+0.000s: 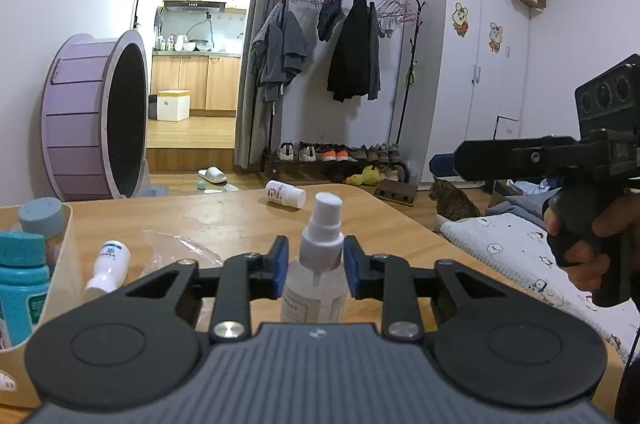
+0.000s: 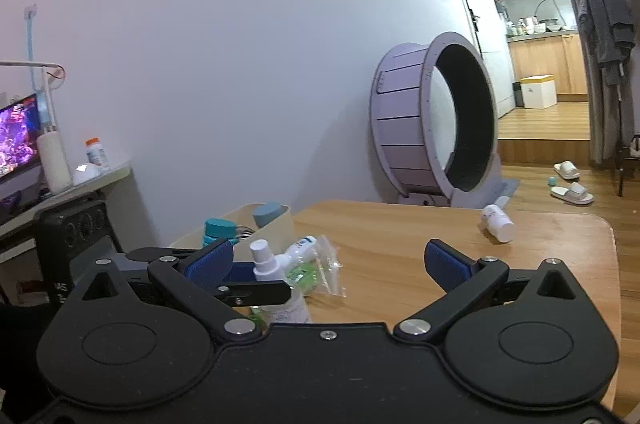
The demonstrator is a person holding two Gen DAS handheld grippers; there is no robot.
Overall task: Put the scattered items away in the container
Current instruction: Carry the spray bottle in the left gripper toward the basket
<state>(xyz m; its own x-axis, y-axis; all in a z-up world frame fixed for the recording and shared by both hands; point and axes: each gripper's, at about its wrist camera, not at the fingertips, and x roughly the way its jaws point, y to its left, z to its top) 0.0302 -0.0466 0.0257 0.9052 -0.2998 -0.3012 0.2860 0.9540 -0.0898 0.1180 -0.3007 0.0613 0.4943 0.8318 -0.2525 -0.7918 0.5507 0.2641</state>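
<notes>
Straddling upright spray bottle (image 1: pixel 316 264) — left tongs (image 1: pixel 315 260) level.

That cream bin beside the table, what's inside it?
The cream bin holds a teal-capped bottle and a grey-blue-capped jar. Its wall hides anything lower down.

I'm seeing spray bottle (image 1: pixel 316 264) standing between left gripper (image 1: pixel 316 264) pads | bin (image 1: pixel 68 264) sitting left | small bottle (image 1: pixel 108 266) lying between | far bottle (image 1: pixel 285 195) lying behind
</notes>
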